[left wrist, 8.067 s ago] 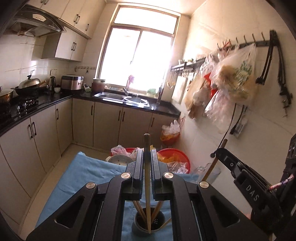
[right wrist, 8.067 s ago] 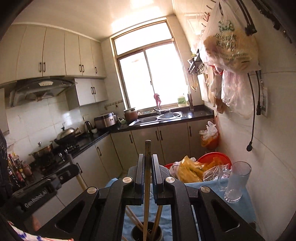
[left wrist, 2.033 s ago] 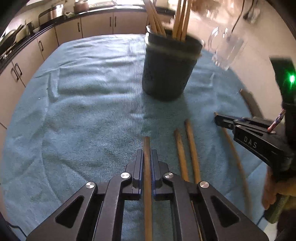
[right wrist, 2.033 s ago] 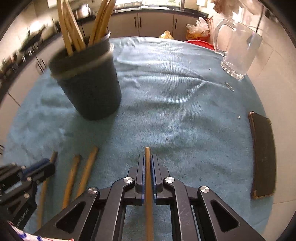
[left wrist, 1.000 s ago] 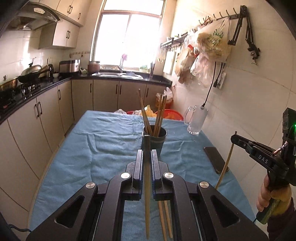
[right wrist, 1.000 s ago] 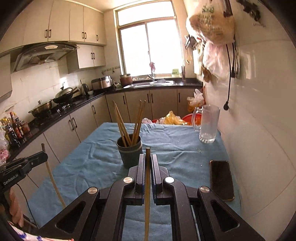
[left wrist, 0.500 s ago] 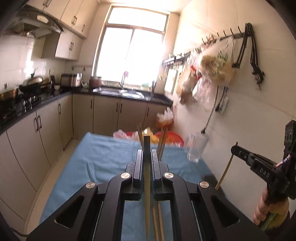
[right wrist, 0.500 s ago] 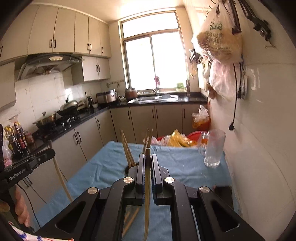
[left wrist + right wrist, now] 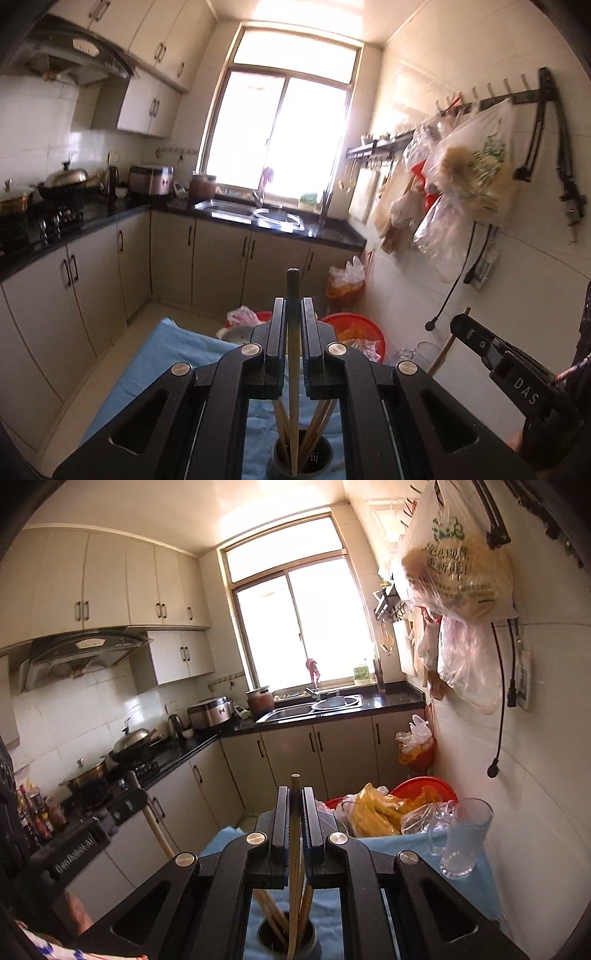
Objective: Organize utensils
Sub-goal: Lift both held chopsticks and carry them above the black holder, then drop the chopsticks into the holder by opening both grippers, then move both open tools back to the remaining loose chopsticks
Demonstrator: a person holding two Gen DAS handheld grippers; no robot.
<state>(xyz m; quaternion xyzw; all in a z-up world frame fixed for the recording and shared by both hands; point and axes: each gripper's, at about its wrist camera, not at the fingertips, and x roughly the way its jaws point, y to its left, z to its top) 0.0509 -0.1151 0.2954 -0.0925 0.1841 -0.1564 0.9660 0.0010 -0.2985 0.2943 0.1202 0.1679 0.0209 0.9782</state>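
My left gripper (image 9: 293, 314) is shut on a wooden chopstick (image 9: 293, 373) held upright, its lower tip inside the dark utensil cup (image 9: 303, 461) that holds several chopsticks. My right gripper (image 9: 294, 801) is shut on another wooden chopstick (image 9: 294, 871), also upright, its lower end in the same cup (image 9: 286, 941). Each gripper shows at the edge of the other's view: the right one (image 9: 458, 321) with its chopstick, the left one (image 9: 127, 788) with its own.
The cup stands on a table with a blue cloth (image 9: 177, 354). A glass mug (image 9: 463, 842) stands at the back right by the tiled wall. Red basins with bags (image 9: 391, 808) lie beyond the table. Cabinets (image 9: 92, 280) line the left.
Both grippers have moved over the cup and lowered, so both held chopsticks now reach down into it. The view has tilted up toward the window.
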